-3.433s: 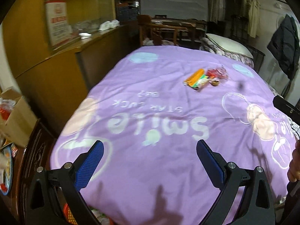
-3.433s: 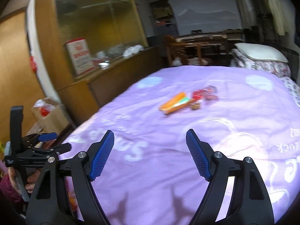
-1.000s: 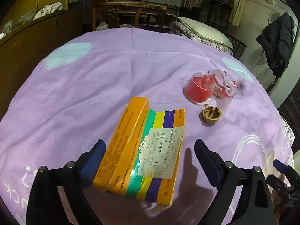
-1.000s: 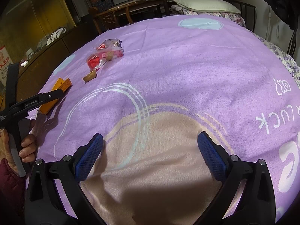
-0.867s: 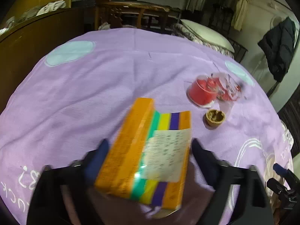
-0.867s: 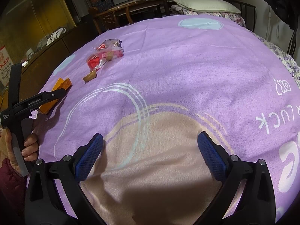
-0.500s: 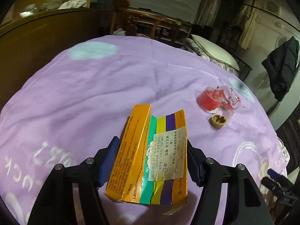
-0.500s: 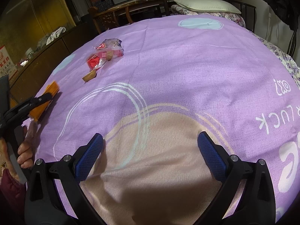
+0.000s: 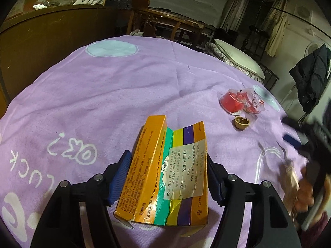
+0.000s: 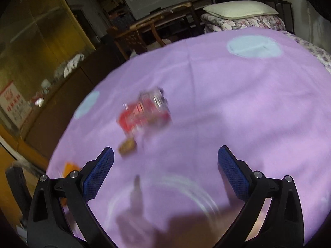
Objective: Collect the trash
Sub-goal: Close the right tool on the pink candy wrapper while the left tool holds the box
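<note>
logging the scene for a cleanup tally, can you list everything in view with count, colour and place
box: 1, orange with green, yellow and purple stripes, white label, between the left gripper's pads
cup: 1, red, on the bedspread, far right
wrapper: 1, clear and red, beside the cup
nutshell: 1, brown, in front of the cup
bedspread: 1, purple with white print
pillow: 1, cream, far end of bed
jacket: 1, black, hanging at right
left gripper: 1, black with blue pads, shut on the box
right gripper: 1, black with blue pads, open, empty
</note>
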`<control>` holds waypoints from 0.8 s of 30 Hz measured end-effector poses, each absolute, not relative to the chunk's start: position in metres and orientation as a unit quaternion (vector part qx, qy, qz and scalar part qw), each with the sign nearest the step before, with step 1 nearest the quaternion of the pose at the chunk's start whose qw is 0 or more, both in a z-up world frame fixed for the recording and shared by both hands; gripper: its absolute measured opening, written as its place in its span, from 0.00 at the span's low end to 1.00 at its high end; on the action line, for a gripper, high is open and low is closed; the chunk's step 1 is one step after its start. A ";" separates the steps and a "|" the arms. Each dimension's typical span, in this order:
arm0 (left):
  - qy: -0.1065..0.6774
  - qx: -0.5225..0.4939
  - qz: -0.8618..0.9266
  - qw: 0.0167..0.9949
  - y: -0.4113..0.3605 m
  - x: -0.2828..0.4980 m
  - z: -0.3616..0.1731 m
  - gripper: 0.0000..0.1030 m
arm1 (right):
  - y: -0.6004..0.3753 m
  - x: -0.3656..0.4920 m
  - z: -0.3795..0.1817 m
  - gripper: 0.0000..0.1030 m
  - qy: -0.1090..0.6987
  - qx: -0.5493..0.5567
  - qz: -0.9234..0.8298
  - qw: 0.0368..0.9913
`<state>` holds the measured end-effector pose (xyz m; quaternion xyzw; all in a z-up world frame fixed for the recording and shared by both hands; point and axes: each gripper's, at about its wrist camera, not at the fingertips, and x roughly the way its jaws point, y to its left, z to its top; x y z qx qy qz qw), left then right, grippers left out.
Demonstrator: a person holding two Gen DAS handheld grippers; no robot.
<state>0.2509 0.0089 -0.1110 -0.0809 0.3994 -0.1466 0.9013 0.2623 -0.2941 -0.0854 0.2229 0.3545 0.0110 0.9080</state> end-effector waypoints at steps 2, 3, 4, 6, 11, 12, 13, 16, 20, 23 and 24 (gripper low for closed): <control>0.401 -0.082 -0.147 0.901 0.009 0.251 -0.112 0.65 | -0.290 0.282 -0.086 0.95 0.348 0.225 0.006 0.910; 0.401 -0.084 -0.148 0.900 0.009 0.252 -0.112 0.65 | -0.289 0.288 -0.087 0.94 0.345 0.226 0.004 0.911; 0.401 -0.084 -0.148 0.900 0.009 0.252 -0.112 0.65 | -0.286 0.296 -0.088 0.94 0.345 0.226 0.001 0.911; 0.402 -0.084 -0.148 0.900 0.008 0.252 -0.112 0.65 | -0.283 0.306 -0.090 0.94 0.346 0.225 0.001 0.911; 0.402 -0.081 -0.148 0.900 0.006 0.254 -0.112 0.65 | -0.278 0.323 -0.100 0.91 0.360 0.206 -0.004 0.910; 0.402 -0.080 -0.149 0.900 0.006 0.254 -0.112 0.65 | -0.280 0.323 -0.101 0.88 0.362 0.206 0.000 0.909; 0.402 -0.079 -0.149 0.900 0.005 0.254 -0.112 0.65 | -0.279 0.324 -0.102 0.78 0.363 0.206 0.007 0.909; 0.402 -0.080 -0.150 0.900 0.006 0.254 -0.112 0.65 | -0.278 0.324 -0.102 0.51 0.362 0.204 0.025 0.909; 0.401 -0.082 -0.152 0.900 0.006 0.254 -0.112 0.65 | -0.264 0.304 -0.081 0.51 0.314 0.152 0.010 0.937; 0.399 -0.083 -0.156 0.900 0.006 0.253 -0.112 0.65 | -0.258 0.291 -0.070 0.51 0.298 0.133 0.004 0.945; 0.397 -0.082 -0.157 0.900 0.006 0.252 -0.111 0.65 | -0.258 0.283 -0.067 0.51 0.294 0.135 0.006 0.946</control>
